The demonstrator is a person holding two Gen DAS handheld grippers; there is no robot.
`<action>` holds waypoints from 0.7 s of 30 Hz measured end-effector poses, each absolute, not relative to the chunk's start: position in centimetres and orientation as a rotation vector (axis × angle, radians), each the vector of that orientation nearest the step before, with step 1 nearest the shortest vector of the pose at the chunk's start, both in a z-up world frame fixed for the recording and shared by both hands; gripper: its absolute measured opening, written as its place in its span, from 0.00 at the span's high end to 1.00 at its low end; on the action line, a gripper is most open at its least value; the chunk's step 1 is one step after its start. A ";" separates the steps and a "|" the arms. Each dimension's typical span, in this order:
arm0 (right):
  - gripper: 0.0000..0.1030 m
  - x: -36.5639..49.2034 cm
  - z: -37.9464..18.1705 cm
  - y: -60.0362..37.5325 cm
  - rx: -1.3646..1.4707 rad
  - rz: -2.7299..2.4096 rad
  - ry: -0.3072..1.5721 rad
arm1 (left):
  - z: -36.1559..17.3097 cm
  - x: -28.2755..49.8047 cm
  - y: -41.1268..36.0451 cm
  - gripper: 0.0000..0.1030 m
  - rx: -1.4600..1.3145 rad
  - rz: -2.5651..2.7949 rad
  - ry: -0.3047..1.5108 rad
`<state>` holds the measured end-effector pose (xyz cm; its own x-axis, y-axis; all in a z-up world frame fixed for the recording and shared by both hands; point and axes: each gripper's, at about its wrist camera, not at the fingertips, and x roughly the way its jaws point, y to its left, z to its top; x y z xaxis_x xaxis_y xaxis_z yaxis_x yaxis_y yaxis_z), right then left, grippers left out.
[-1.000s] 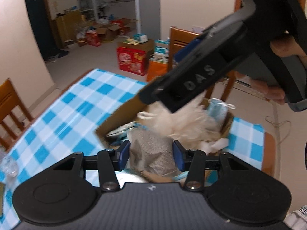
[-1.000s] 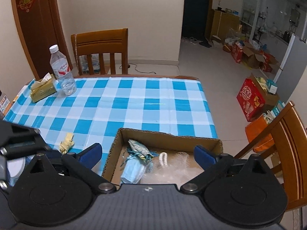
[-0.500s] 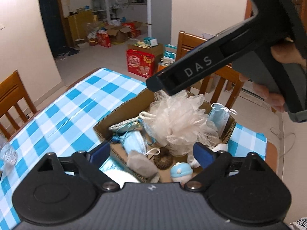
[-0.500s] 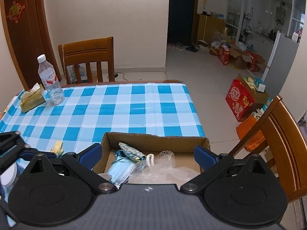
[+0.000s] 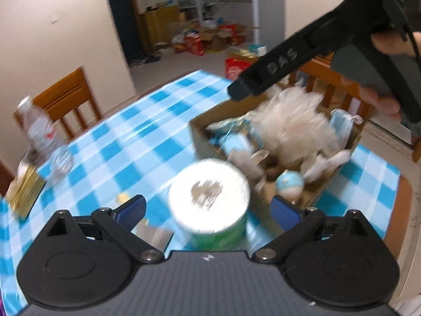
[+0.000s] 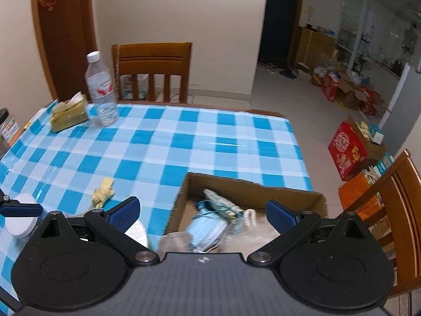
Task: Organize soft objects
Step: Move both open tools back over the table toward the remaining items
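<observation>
Hovering over the table edge beside the box [image 5: 200, 129], we have our left gripper [image 5: 208, 210] spread wide, its jaws having just been opening, and a toilet roll [image 5: 209, 193] in a green wrap sits between the pads without either one pressing on it. Our right gripper [image 6: 202, 212] is also spread wide and holds nothing, hanging above the near side of the box. Inside the box lie the things already sorted: a fluffy bath puff [image 5: 292, 123] in the middle, face masks [image 6: 208, 230] toward the near wall, a small blue-capped toy [image 5: 289, 181] at the corner nearest the roll. We judge the roll light and squashy, so a grip across its round sides, about mid-height, should hold it; squeezed hard it will dent, and the slick wrap may slide. Left of the box, on the checked cloth, a small yellow crumpled scrap [image 6: 103, 192] waits; it looks nearly weightless and limp, so we would pinch it low across its bulk. A water bottle [image 6: 101, 89] and a tissue pack [image 6: 69, 113] stand well away from the box at the far corner, and these seem no part of our sorting. The left view is blurred, so finer detail of the roll escapes us.
</observation>
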<state>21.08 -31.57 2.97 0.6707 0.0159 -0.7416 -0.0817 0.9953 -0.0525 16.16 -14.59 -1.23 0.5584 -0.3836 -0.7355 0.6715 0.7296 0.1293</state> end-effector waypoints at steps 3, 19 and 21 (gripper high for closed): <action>0.00 21.4 2.5 -30.1 -0.093 0.078 0.854 | -2.3 16.2 -12.6 0.02 0.401 -0.568 0.782; 0.00 25.3 0.4 -23.3 -0.173 0.192 0.930 | -7.4 20.5 -9.1 0.02 0.471 -0.577 0.882; 0.00 25.9 0.2 -22.9 -0.179 0.206 0.942 | -8.1 21.5 -9.4 0.03 0.498 -0.584 0.894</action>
<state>25.86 -22.90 0.16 0.5715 0.0965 -0.8149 -0.2523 0.9656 -0.0626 21.48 -9.36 -8.15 0.4932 -0.2600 -0.8302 0.6559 0.7380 0.1585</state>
